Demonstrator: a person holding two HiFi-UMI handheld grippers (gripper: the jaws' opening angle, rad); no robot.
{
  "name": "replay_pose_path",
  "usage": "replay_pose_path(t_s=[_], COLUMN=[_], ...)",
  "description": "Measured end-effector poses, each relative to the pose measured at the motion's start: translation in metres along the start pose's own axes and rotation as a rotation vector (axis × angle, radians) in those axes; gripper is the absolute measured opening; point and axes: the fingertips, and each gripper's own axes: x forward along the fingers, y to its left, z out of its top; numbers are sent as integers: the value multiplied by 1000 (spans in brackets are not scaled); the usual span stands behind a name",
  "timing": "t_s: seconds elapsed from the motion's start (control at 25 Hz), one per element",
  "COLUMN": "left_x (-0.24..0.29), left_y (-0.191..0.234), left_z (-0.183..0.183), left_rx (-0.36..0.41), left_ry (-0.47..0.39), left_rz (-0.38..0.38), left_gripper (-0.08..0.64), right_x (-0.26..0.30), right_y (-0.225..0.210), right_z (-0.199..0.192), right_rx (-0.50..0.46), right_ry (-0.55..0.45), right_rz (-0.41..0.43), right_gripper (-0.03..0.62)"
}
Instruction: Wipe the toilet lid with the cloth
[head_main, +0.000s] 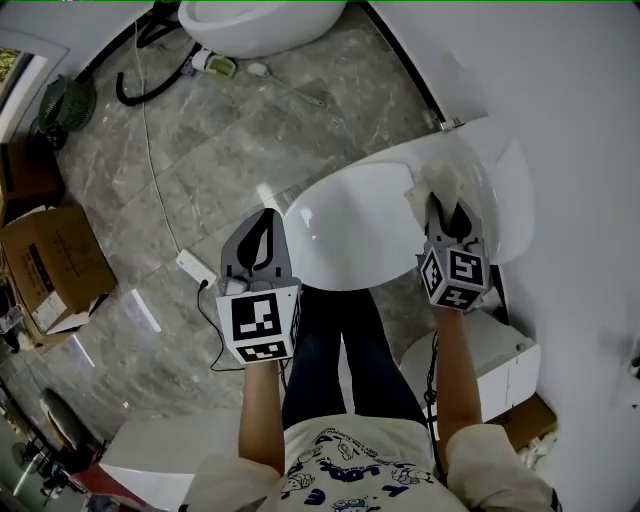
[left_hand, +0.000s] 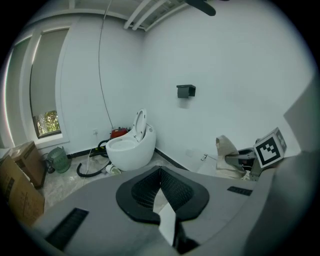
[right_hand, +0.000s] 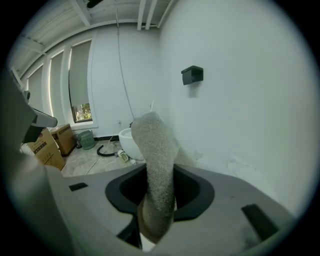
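The white toilet lid (head_main: 360, 225) lies closed in the middle of the head view. My right gripper (head_main: 447, 210) hovers over its far right part, near the tank, shut on a pale grey cloth (head_main: 440, 180) that bunches out past its tips. In the right gripper view the cloth (right_hand: 155, 145) stands up between the jaws of that gripper (right_hand: 156, 200). My left gripper (head_main: 268, 215) is at the lid's left edge; its jaws meet with nothing between them (left_hand: 160, 172). From the left gripper view the cloth (left_hand: 227, 150) shows off to the right.
A second white toilet (head_main: 260, 25) with its lid up stands across the marble floor, with a black hose (head_main: 150, 85) beside it. A cardboard box (head_main: 50, 265) sits at left, a power strip (head_main: 195, 265) near the left gripper, a white box (head_main: 500, 365) at right.
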Motion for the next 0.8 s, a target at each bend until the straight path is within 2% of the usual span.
replay_pose_path(t_s=[0.44,0.8], left_x=[57,86], left_y=[-8,-10], left_z=[-63,-111], left_rx=[0,-33], left_ry=[77,137], left_rz=[-42,-53], left_gripper=[5,5], right_x=[79,127], right_y=[-18,-33], right_z=[-76,-129], right_rx=[20,26], right_ry=[106,180], right_rz=[-23,-46], right_gripper=[118,118])
